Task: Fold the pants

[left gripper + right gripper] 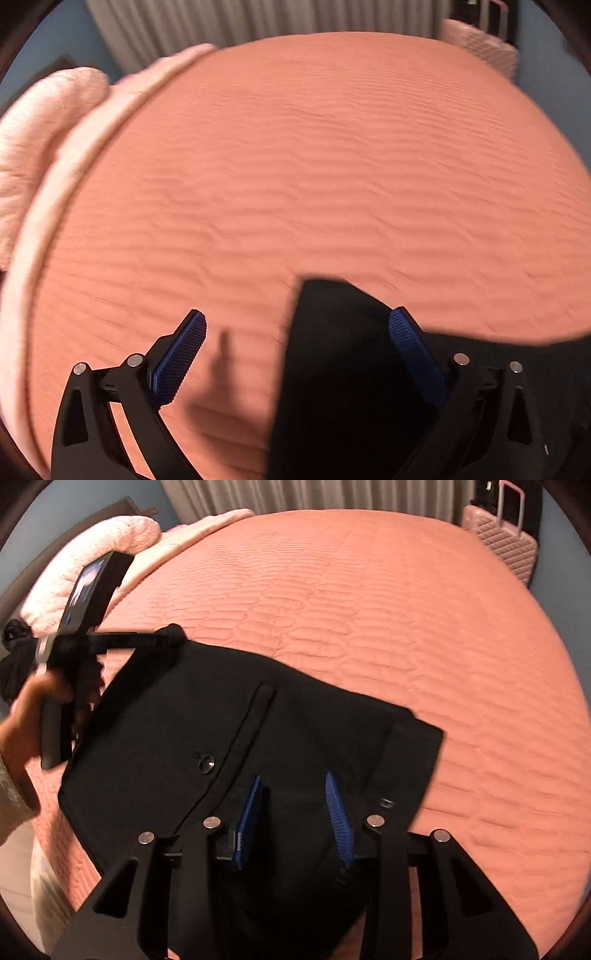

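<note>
In the left wrist view, my left claw [297,321] is standing wide apart at the bottom of the frame, its blue pads [181,356] clear of everything. Only a corner of the black pants [343,369] is lying between them, nearer the right-hand pad, and nothing is being gripped. The claw's shadow is falling on the bedspread [295,166] just left of that corner. Beyond it, the salmon quilted bedspread is filling most of the frame, blurred. At the far left edge a pale pink blanket [40,129] is lying along the bed's side, and a grey curtain [229,22] is hanging across the top.

In the right wrist view, my right claw [293,799] is hanging at the bottom centre, directly over the pants [184,720], its pads only partly apart. Black cloth is lying between and under them, but I cannot tell whether they are pinching it. The pants are lying flat on the bedspread [406,609], spreading from the lower centre toward the upper left, with a button [206,764] and a fly seam showing. At the left edge, my left hand [26,716] is holding the other claw [173,635], whose tip is sitting at the pants' upper left corner. Farther off, a fluffy pink blanket [92,554] is sitting in the upper left, a pink suitcase [506,546] is standing in the upper right, and the curtain [314,494] is hanging behind.
</note>
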Demonstrator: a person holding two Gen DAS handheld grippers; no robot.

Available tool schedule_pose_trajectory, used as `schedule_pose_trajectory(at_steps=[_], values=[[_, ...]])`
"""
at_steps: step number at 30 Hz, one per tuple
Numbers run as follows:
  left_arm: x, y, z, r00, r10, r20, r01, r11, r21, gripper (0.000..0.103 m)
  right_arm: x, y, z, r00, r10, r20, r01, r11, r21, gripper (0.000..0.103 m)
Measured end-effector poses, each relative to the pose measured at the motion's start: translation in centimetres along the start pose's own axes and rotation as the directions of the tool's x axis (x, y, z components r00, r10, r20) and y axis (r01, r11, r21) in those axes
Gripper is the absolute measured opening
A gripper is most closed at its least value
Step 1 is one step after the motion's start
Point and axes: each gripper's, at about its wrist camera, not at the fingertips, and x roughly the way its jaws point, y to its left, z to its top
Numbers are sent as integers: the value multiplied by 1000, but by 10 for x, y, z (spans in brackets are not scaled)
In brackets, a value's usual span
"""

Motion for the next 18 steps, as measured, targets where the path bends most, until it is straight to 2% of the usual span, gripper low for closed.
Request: schedule_pose_trajectory(at_steps=[1, 2, 3, 4, 5, 6, 7, 8, 9, 10, 12, 14, 15, 16, 17, 18], values=[[4, 2, 4, 998, 65, 7, -65, 998, 6, 97, -7, 4, 2, 1000, 3, 22, -3, 1000, 7, 38], [6, 6, 7, 995, 97, 3, -97, 995, -1, 95, -16, 12, 8, 993, 81, 86, -83, 996, 20, 38], [1, 12, 8, 996, 85, 10, -85, 996, -23, 91, -16, 17, 10, 983, 145, 108, -148, 989, 13, 38], [-8, 20, 7, 996, 81, 27, -80, 996, -46, 91, 1, 21, 10, 990, 133, 49, -132, 991, -21, 42], [-22, 30, 2, 994, 97, 56, -94, 994, -57, 91, 21, 16, 6, 998, 62, -8, -63, 997, -46, 39], [-33, 38, -5, 991, 106, 80, -101, 993, -61, 91, 22, 5, 3, 996, 86, 12, -86, 996, -18, 29], [-44, 49, -10, 989, 106, 104, -100, 993, -64, 91, 16, -8, 3, 992, 124, 34, -126, 990, 66, 24], [-59, 61, -24, 988, 95, 121, -89, 994, -58, 92, 2, -21, 4, 996, 79, 52, -86, 985, 151, 26], [-71, 68, -38, 989, 81, 128, -75, 996, -49, 92, -18, -25, 0, 996, 4, 85, -19, 984, 176, 29], [-84, 78, -58, 988, 58, 142, -53, 998, -43, 92, -31, -25, -6, 994, -1, 109, -18, 984, 176, 29], [-104, 80, -93, 988, 21, 153, -17, 999, -29, 92, -54, -18, -33, 992, 62, 110, -84, 975, 206, 30], [-117, 77, -130, 989, -6, 147, 9, 1000, -16, 92, -56, -7, -60, 983, 160, 87, -174, 965, 198, 30], [-119, 75, -146, 990, -10, 144, 12, 1000, -14, 92, -47, 2, -69, 986, 157, 54, -164, 974, 153, 28], [-126, 66, -163, 990, -14, 141, 14, 1000, 0, 92, -33, 7, -77, 994, 112, 0, -111, 989, 101, 28], [-134, 57, -177, 990, -4, 141, 2, 1000, 18, 92, -27, -1, -87, 997, 83, -7, -82, 993, 89, 24], [-142, 49, -187, 989, 3, 151, -9, 999, 40, 92, -34, -8, -89, 997, 73, 9, -73, 987, 142, 22]])
